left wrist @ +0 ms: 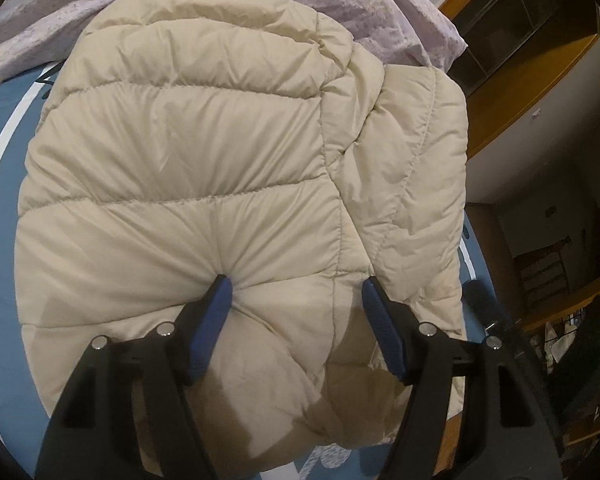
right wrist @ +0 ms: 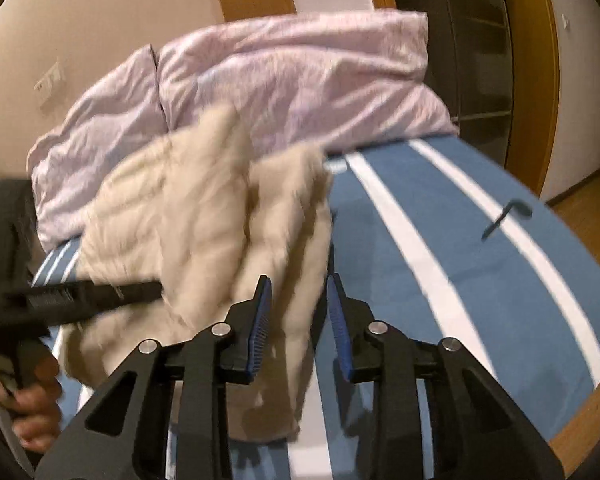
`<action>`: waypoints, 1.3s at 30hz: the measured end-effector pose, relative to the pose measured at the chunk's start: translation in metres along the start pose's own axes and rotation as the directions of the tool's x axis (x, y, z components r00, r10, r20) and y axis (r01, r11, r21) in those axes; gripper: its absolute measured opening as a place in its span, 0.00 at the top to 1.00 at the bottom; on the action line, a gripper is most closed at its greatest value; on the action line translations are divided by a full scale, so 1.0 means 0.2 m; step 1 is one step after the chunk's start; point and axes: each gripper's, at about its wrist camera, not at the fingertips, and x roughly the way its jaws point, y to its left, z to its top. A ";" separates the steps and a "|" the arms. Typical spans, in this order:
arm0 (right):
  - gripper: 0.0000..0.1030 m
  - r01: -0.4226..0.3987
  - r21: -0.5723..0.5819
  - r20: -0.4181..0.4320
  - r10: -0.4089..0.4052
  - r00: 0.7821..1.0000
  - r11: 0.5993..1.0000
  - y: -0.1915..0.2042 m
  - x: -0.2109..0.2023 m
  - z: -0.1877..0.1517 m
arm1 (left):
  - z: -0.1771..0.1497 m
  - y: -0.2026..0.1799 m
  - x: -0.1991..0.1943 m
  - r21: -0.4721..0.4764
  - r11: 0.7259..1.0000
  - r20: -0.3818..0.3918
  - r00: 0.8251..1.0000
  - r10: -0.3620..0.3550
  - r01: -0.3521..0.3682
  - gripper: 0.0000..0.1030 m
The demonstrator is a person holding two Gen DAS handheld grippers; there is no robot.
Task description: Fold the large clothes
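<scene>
Step in hand, as judged: pressing down and tidying a folded bundle, late in the fold.

Left to right. The left hand-held gripper (left wrist: 296, 284) is over the beige puffer jacket (left wrist: 204, 152), jaws spread wide. Its left fingertip dents the padding, with creases radiating from the dent; the right fingertip lies at a seam. The pads do not pinch any fabric, so it is released and pressing, not grasping. In the right wrist view a person's hand (right wrist: 32, 408) holds this tool at the left edge.

The jacket lies on the bed (right wrist: 460, 280), on a blue sheet with white stripes. It is already doubled over, with a second quilted layer (left wrist: 416, 184) showing along its right side. A lilac duvet (right wrist: 292, 80) is heaped just behind it, touching its far edge.

The right hand-held gripper (right wrist: 298, 286) is at the jacket's right edge, jaws narrowly parted with nothing between them; the view is motion-blurred. It is released.

A small dark bent object (right wrist: 508, 216) lies on the sheet, well apart; identity unclear.

Next move, judged: flatten the puffy bundle, or take its near hem with both tools for one more fold. The filling is springy, so the layers may slide.
</scene>
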 end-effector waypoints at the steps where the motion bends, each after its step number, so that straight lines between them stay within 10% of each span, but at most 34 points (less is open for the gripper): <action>1: 0.73 -0.009 -0.004 0.007 0.009 1.000 1.000 0.02 0.01 0.03 | 0.00 0.00 0.00 0.002 1.000 0.000 1.000 0.001 -0.001 0.35; 9: 0.82 -0.114 -0.055 -0.026 0.113 0.993 0.992 0.22 0.12 0.13 | 0.00 -0.02 0.02 0.028 0.999 0.007 1.000 0.019 -0.020 0.34; 27: 0.86 0.016 -0.070 -0.182 -0.028 0.983 0.997 0.11 0.41 -0.04 | -0.03 0.00 -0.11 0.074 0.997 0.049 0.999 0.004 -0.008 0.34; 39: 0.86 0.013 -0.034 -0.214 -0.020 0.977 0.999 0.03 0.43 -0.10 | 0.09 0.03 -0.29 0.117 0.980 0.169 0.976 0.139 -0.160 0.34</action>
